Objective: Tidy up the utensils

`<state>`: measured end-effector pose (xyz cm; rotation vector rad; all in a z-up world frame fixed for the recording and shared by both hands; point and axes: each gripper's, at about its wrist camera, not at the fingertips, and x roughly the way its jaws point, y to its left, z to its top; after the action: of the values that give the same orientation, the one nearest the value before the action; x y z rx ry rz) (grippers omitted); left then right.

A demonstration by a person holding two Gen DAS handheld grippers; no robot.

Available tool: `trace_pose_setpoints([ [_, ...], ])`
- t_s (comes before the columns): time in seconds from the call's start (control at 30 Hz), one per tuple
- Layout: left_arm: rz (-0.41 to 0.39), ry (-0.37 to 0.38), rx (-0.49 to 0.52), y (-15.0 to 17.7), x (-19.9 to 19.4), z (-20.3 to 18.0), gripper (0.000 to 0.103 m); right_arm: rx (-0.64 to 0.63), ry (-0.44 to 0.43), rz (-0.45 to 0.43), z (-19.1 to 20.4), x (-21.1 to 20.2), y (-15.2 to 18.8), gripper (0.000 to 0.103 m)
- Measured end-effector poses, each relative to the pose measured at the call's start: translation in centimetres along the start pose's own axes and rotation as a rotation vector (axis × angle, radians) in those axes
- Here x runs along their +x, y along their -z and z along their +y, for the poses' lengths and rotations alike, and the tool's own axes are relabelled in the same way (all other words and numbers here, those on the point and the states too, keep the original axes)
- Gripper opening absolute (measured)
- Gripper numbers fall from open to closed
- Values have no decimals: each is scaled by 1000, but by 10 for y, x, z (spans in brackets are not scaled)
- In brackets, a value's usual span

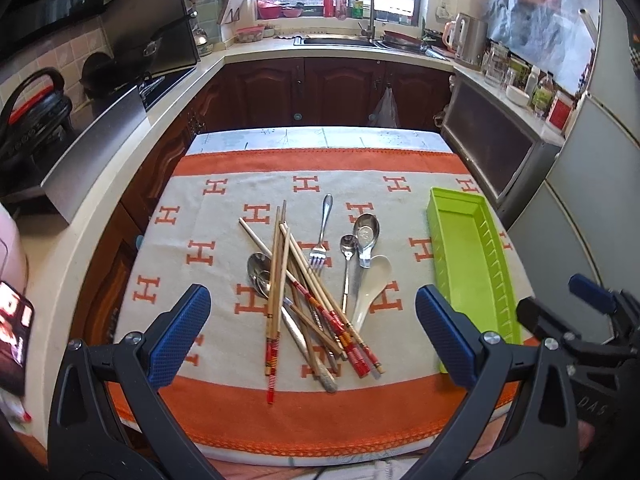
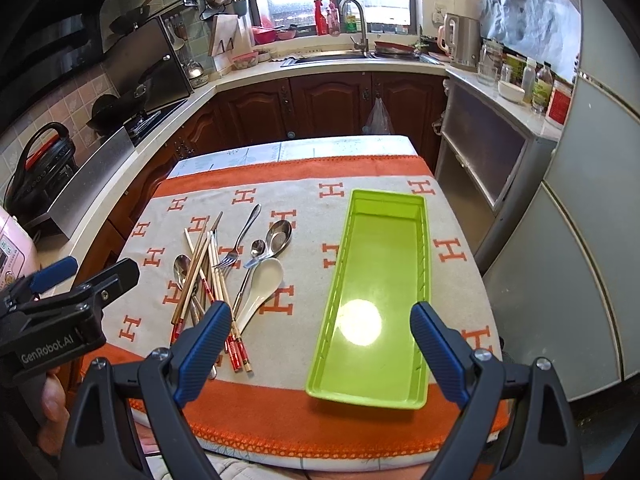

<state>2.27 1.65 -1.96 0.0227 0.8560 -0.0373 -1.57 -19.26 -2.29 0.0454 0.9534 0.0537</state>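
Note:
A heap of utensils lies mid-table on an orange and cream cloth: several wooden chopsticks [image 1: 280, 276] [image 2: 200, 272], a steel fork [image 1: 322, 236] [image 2: 240, 240], metal spoons [image 1: 366, 236] [image 2: 278, 236], and a white ceramic spoon [image 1: 374, 284] [image 2: 262, 284]. To their right sits a long, empty green tray [image 1: 468, 256] [image 2: 380, 280]. My left gripper [image 1: 312, 308] hovers open over the near end of the heap. Above the tray's near end, my right gripper [image 2: 320, 324] is held open, with nothing between its fingers.
The table's near edge [image 1: 312, 444] lies close below both grippers. Counters run around the kitchen, with a stove [image 1: 152, 80] to the left, a sink [image 1: 340, 40] at the back, and a fridge [image 2: 580, 240] close to the table's right side.

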Motion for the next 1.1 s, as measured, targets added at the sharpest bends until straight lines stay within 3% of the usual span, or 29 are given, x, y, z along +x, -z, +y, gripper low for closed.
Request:
trace_pose_setpoints([
  [0.27, -21, 32, 13, -22, -6, 25, 102, -110, 12, -35, 8, -2, -25, 81],
  [0.47, -13, 46, -8, -42, 1, 49, 102, -124, -57, -16, 13, 7, -55, 74],
  [0.6, 5, 40, -51, -54, 16, 69, 101, -101, -112, 34, 17, 30, -73, 73],
  [0.77, 75, 55, -108, -61, 55, 95, 99, -43, -196, 154, 24, 80, -83, 62],
  [1.0, 232, 70, -168, -48, 134, 122, 68, 69, -268, 334, 28, 167, -80, 55],
  [1.1, 280, 96, -170, -43, 165, 125, 61, 127, -278, 388, 27, 197, -78, 50],
])
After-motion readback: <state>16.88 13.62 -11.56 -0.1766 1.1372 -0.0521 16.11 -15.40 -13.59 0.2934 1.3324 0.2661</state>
